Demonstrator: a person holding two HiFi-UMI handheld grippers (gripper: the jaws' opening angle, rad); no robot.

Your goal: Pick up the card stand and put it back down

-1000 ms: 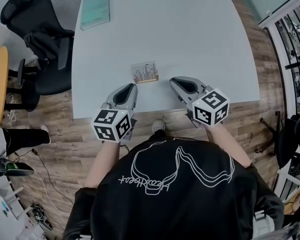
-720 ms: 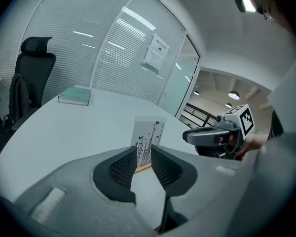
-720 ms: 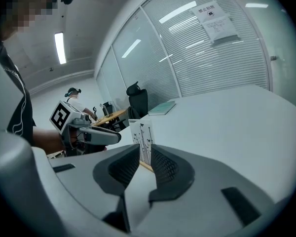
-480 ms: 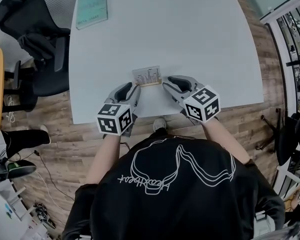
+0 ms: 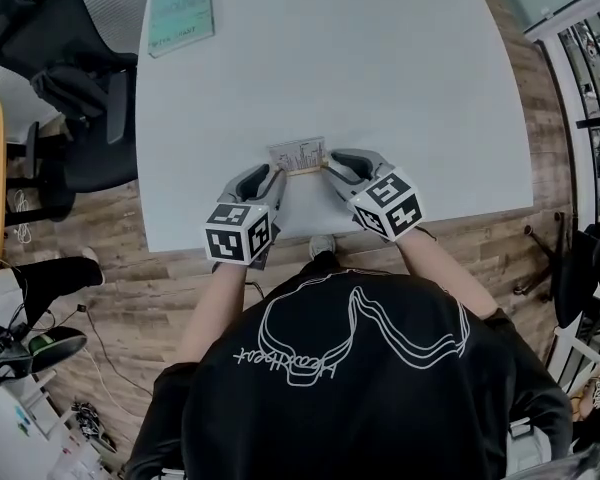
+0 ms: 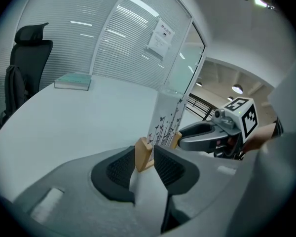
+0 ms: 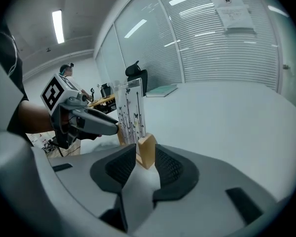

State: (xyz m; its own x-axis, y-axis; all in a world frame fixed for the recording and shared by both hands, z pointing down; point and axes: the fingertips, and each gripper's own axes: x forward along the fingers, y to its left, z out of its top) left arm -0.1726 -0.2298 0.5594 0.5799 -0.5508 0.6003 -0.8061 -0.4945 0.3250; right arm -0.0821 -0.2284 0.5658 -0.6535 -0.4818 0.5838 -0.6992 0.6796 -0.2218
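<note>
Both grippers have come down and in toward the card stand over the last second; a second ago they hung back near the counter's front edge, well short of it. Now my left gripper sits at the stand's left end and my right gripper at its right end.

Each pair of jaws has just been opening and stands wide. In the left gripper view the end of the wooden base lies between the pads with a gap showing on at least one side. The right gripper view shows the same at the other end. As far as I can see, neither pair is pressing on it yet.

The stand rests on the counter, close to the near edge, its clear card upright. Its long axis runs left to right across me, so it lies straight between my two grippers, equally near both. I judge that closing squarely on both ends comes next.
</note>
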